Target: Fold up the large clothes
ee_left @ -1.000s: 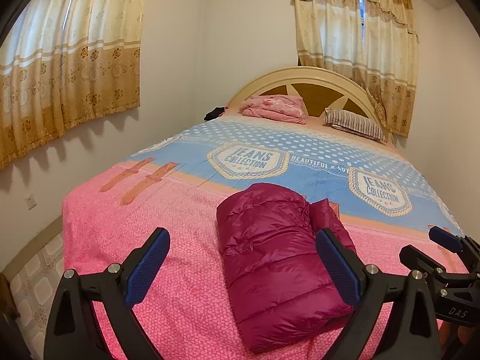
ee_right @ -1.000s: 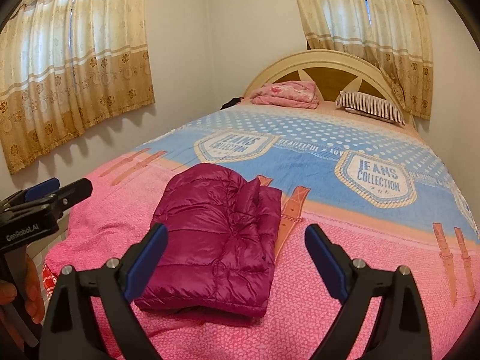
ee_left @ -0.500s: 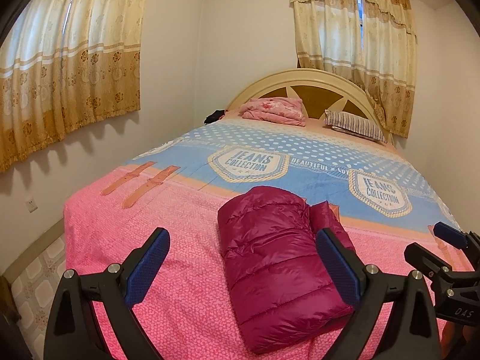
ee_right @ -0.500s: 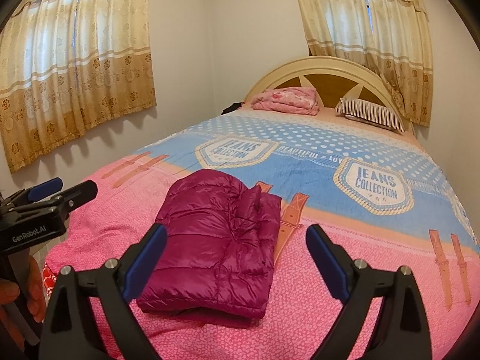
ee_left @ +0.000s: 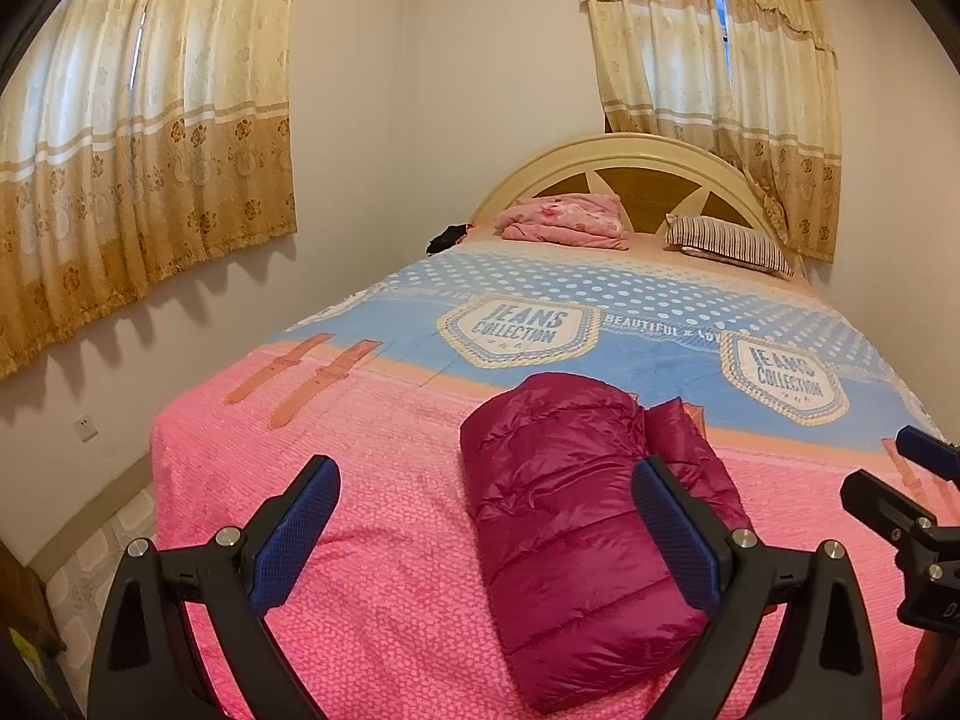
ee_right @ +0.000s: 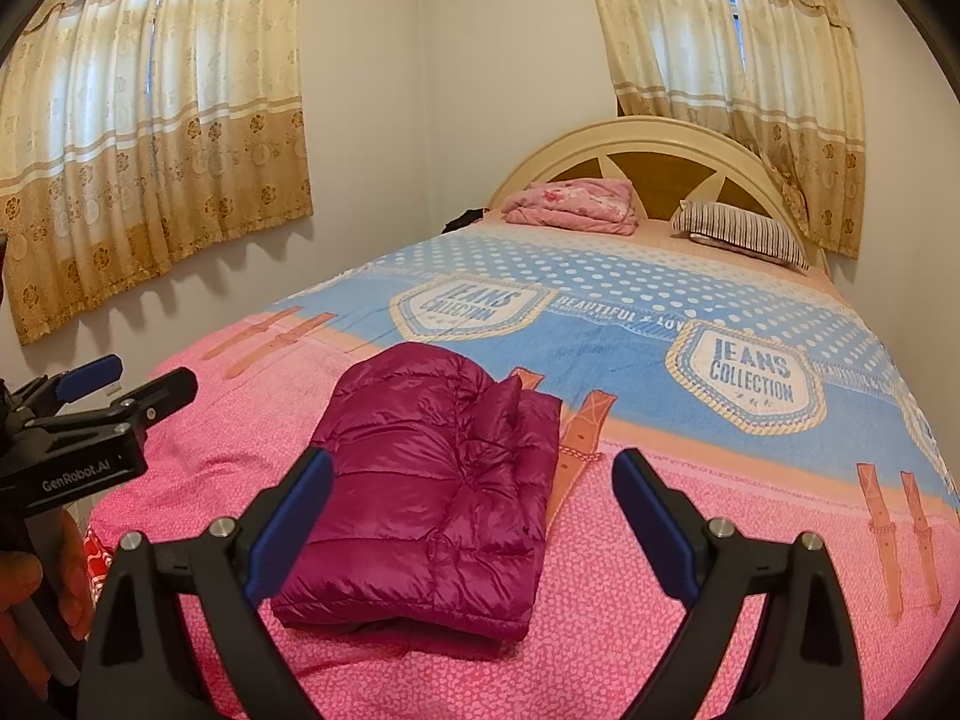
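A: Now, reading off the lettering first — the bedspread (ee_right: pixel 630 312) is showing two crest badges printed "JEANS COLLECTION", with "BEAUTIFUL" running between them; the rest of that line is too small to make out. The left gripper (ee_right: pixel 129 387), seen from the right wrist view, is carrying a "GenRobot.AI" label on its black body.

B: And the task item?

A: One magenta puffer jacket (ee_left: pixel 576 516), lying folded into a compact bundle on the pink near end of the bedspread, close to the foot edge. Nothing is touching it.

B: Claws?

A: Left gripper (ee_left: pixel 486 531) — fingers standing wide apart, hovering short of the jacket, gripping nothing. Right gripper (ee_right: pixel 474 522) — likewise spread wide, empty, with the jacket sitting between its blue pads (ee_right: pixel 291 519) in the picture but beyond them.

B: Surroundings?

A: Folded pink blanket (ee_left: pixel 567 219) and striped pillow (ee_left: pixel 729 243) resting at the head end, against the arched cream headboard (ee_left: pixel 630 165). A small dark item (ee_left: pixel 447 238) is lying at the bed's far left corner; I cannot tell what it is. Gold patterned curtains (ee_left: pixel 144 144) are hanging on the left wall and behind the headboard. One wall socket (ee_left: pixel 86 427) is sitting low on the left wall.
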Demonstrator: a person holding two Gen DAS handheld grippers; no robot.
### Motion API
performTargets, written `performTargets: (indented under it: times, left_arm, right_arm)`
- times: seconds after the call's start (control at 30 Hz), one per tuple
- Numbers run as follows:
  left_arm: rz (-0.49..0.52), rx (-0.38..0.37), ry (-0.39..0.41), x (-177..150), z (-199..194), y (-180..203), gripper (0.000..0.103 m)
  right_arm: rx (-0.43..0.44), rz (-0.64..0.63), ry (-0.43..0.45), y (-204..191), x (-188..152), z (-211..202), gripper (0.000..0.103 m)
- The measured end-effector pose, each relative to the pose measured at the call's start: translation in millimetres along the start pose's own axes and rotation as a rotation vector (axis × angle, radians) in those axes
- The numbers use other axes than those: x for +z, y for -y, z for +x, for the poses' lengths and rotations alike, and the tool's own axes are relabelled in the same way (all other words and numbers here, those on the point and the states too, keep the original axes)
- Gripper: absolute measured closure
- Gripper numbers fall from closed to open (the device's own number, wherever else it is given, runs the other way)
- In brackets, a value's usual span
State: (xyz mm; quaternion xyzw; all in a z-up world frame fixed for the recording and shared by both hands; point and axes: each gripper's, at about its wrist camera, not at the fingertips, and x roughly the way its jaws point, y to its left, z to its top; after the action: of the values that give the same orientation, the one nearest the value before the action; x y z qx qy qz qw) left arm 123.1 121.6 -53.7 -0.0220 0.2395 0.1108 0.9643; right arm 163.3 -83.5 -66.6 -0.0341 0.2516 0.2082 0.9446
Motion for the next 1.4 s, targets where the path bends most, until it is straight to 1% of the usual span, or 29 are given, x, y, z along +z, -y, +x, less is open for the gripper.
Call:
performTargets:
  times: [0.23, 0.37, 0.47, 0.53, 0.6, 0.8, 1.1, 1.4]
  left_arm:
    - [0.005, 0.021, -0.007, -1, 3, -1, 0.005]
    - [-0.005, 0.007, -0.011, 0, 2, -4, 0.005]
    - [-0.009, 0.035, -0.009, 0, 2, -4, 0.005]
    - [0.005, 0.079, -0.004, 1, 2, -2, 0.005]
    - [0.017, 0.096, 0.004, 2, 1, -2, 0.005]
    - [0.016, 0.117, 0.023, 4, -1, -3, 0.005]
    - [0.01, 0.114, 0.019, 4, 2, -6, 0.005]
    - [-0.002, 0.13, 0.021, 3, 4, -11, 0.004]
  right_arm:
    - [0.001, 0.001, 0.021, 0, 3, -5, 0.007]
    - [0.001, 0.002, 0.034, 0, 4, -9, 0.006]
    - [0.003, 0.002, 0.048, 0, 6, -12, 0.005]
    - [0.004, 0.0, 0.053, 0, 7, -13, 0.004]
    - [0.005, -0.004, 0.056, -1, 8, -13, 0.004]
    - [0.007, -0.008, 0.057, -3, 6, -11, 0.004]
    - [0.008, -0.009, 0.058, -3, 6, -11, 0.004]
    - [0.014, -0.014, 0.047, -6, 4, -10, 0.004]
